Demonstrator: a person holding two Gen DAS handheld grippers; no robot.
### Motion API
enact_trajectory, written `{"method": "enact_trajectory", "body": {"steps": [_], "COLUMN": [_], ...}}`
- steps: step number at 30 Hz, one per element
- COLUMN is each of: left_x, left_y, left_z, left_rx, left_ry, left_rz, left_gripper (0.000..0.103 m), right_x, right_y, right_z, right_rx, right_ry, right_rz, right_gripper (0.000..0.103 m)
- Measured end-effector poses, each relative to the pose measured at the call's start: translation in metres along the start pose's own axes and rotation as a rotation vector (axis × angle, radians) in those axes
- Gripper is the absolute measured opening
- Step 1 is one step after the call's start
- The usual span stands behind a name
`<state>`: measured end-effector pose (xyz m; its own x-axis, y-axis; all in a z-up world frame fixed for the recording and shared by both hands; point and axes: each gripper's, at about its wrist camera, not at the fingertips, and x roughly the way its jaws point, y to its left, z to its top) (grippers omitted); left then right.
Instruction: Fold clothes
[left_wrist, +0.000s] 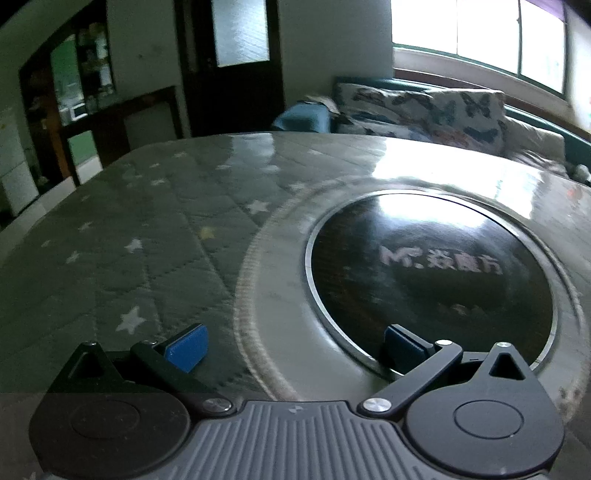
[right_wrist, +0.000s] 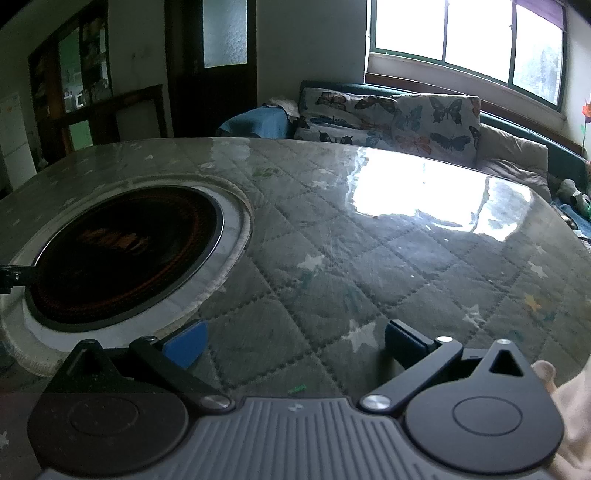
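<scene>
1. Left gripper (left_wrist: 293, 345): jaws spread, empty, over the table (left_wrist: 155, 229) by the cooktop (left_wrist: 428, 273).
2. Right gripper (right_wrist: 293, 345): jaws spread, empty, above the quilted cover.
3. No clothes are visible in either view; folding seems not yet begun, and the next move calls for finding a garment.

The dark round glass plate (left_wrist: 430, 280) set into the table carries pale lettering that begins with a stylised "M" and runs on into what look like three Chinese characters, too blurred in the left wrist view to read with certainty. In the right wrist view the same plate (right_wrist: 122, 254) shows only an unreadable orange smear of print.
</scene>
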<state>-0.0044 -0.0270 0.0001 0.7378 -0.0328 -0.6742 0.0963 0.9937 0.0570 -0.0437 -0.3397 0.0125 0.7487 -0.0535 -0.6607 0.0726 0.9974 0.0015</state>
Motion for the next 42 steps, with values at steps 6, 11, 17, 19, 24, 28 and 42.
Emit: {"method": "enact_trajectory", "body": {"steps": [6,11,17,19,24,28,42], "left_x": [-0.012,-0.024,-0.034,-0.037,-0.044,-0.048,-0.05], "left_y": [-0.023,-0.055,-0.089,-0.098,-0.117,-0.129,-0.137], "left_z": [0.002,0.004,0.008,0.008,0.008,0.01,0.009], "left_rx": [0.033,0.112,0.213,0.241,0.29,0.32,0.353], "left_ry": [0.001,-0.004,0.003,0.006,0.008,-0.002,0.005], "left_rz": [-0.093,-0.173,-0.251,-0.281,-0.349,-0.37,-0.394], "left_gripper": [0.103,0.103,0.103,0.103,0.103,0.103,0.103], "right_x": [-0.031,-0.064,-0.099,-0.11,-0.145,-0.162,-0.136], "right_y": [0.0,0.002,-0.007,-0.013,-0.035,-0.055,-0.128], "right_z": [-0.001,-0.008,-0.019,-0.024,-0.037,-0.039,-0.068], "right_rx": [0.003,-0.007,0.022,0.045,0.062,0.062,0.278], "right_ry": [-0.039,-0.064,-0.064,-0.07,-0.102,-0.126,-0.001], "right_rz": [0.009,0.002,-0.019,-0.026,-0.118,-0.227,-0.322], "right_gripper": [0.103,0.103,0.103,0.103,0.103,0.103,0.083]}}
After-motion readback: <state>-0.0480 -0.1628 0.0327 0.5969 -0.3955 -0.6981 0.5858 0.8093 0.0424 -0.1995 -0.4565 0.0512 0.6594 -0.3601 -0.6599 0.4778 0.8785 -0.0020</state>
